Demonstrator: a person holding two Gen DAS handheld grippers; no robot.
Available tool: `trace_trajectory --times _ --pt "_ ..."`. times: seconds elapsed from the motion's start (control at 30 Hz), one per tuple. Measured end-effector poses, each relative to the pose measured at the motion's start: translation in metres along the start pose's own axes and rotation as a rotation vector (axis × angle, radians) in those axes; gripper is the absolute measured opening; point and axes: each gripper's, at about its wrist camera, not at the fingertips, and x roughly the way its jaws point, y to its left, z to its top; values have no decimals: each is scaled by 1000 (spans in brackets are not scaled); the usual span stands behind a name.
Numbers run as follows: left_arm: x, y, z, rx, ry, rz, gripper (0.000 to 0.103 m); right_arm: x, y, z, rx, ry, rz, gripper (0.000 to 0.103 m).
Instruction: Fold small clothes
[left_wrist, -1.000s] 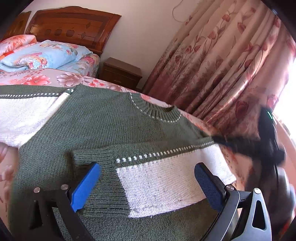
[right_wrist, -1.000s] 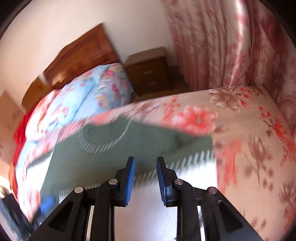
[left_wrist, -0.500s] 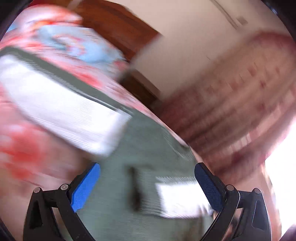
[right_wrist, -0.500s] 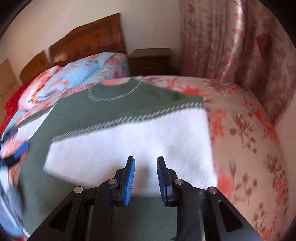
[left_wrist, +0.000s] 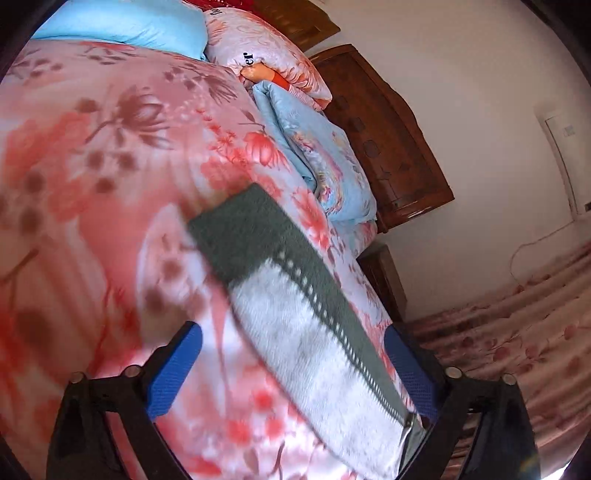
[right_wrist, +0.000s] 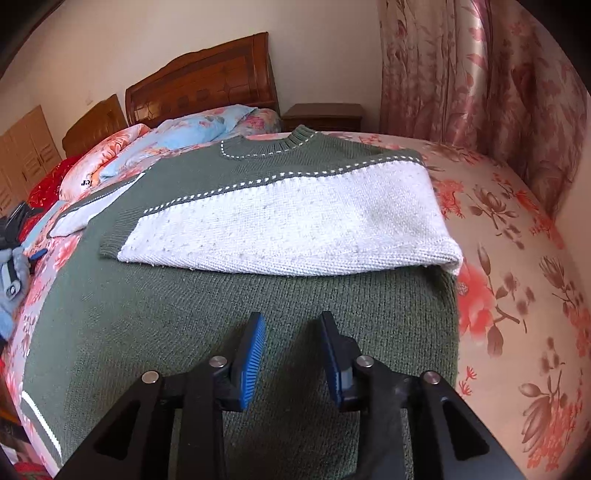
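A green and white knitted sweater (right_wrist: 258, 295) lay mid-frame on the floral bedspread (right_wrist: 517, 295). The right gripper (right_wrist: 291, 354) was opening, empty; the left gripper (left_wrist: 295, 365) gaped wide around its outstretched sleeve (left_wrist: 295, 317).

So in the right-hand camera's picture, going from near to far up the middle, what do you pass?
The right tool, jaws opening with nothing between → sweater's green body → folded white sleeve → collar → bedside cabinet.

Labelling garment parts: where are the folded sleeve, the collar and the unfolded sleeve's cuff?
folded sleeve (right_wrist: 295, 229), right wrist view, white panel.
collar (right_wrist: 291, 142), right wrist view, ribbed band.
unfolded sleeve's cuff (left_wrist: 240, 229), left wrist view, green ribbing.
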Motion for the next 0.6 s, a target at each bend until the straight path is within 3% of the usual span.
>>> trace_trajectory --times 0.1,0.17,0.3,0.4,0.5,0.6 --pt "21 2 7 -26 62 17 103 -1 -5 3 17 -7 25 32" --pt "15 -4 2 -28 16 5 103 -1 -7 4 34 -11 43 32" --pt "-27 -74 -36 159 -78 -109 103 -1 -8 4 45 -18 50 32" --pt "-55 -152 -93 387 -66 -254 103 -1 -9 4 57 -22 60 32" --pt "-64 -226 -177 625 63 -411 103 -1 -10 3 64 -24 66 32" --pt "-51 -267 -259 804 223 -483 103 -1 -11 3 68 -25 70 32"
